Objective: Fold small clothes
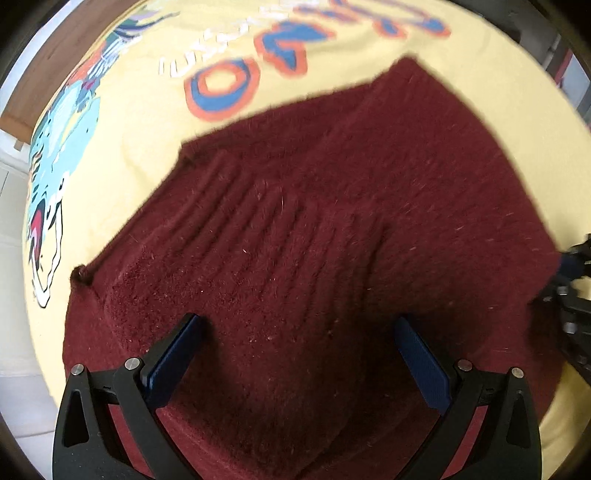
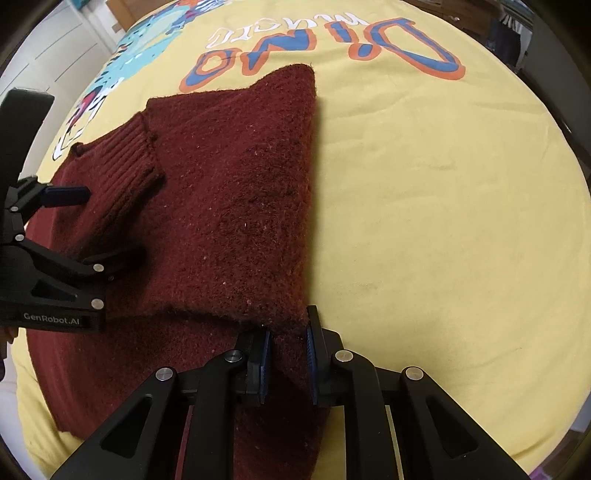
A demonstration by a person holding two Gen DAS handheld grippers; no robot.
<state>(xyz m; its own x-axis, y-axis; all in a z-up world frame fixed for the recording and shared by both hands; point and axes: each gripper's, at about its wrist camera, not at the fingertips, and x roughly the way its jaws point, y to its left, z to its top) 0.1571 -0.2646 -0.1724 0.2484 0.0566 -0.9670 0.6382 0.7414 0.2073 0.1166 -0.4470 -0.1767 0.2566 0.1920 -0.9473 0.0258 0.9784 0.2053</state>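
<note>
A dark red knitted sweater [image 2: 229,192] lies partly folded on a yellow printed sheet [image 2: 424,192], with a ribbed cuff [image 2: 125,173] folded over its body. My right gripper [image 2: 288,354] is shut on the sweater's near folded edge. My left gripper [image 1: 295,354] is open, hovering just above the sweater [image 1: 332,206] with nothing between its fingers. It also shows in the right wrist view [image 2: 85,236] at the left. The right gripper appears at the right edge of the left wrist view [image 1: 574,280].
The yellow sheet [image 1: 129,129] carries a dinosaur print [image 1: 62,147] and orange-blue lettering [image 2: 332,48]. White floor or furniture [image 2: 62,55] lies beyond the sheet's left edge. Dark furniture [image 2: 517,33] stands at the far right.
</note>
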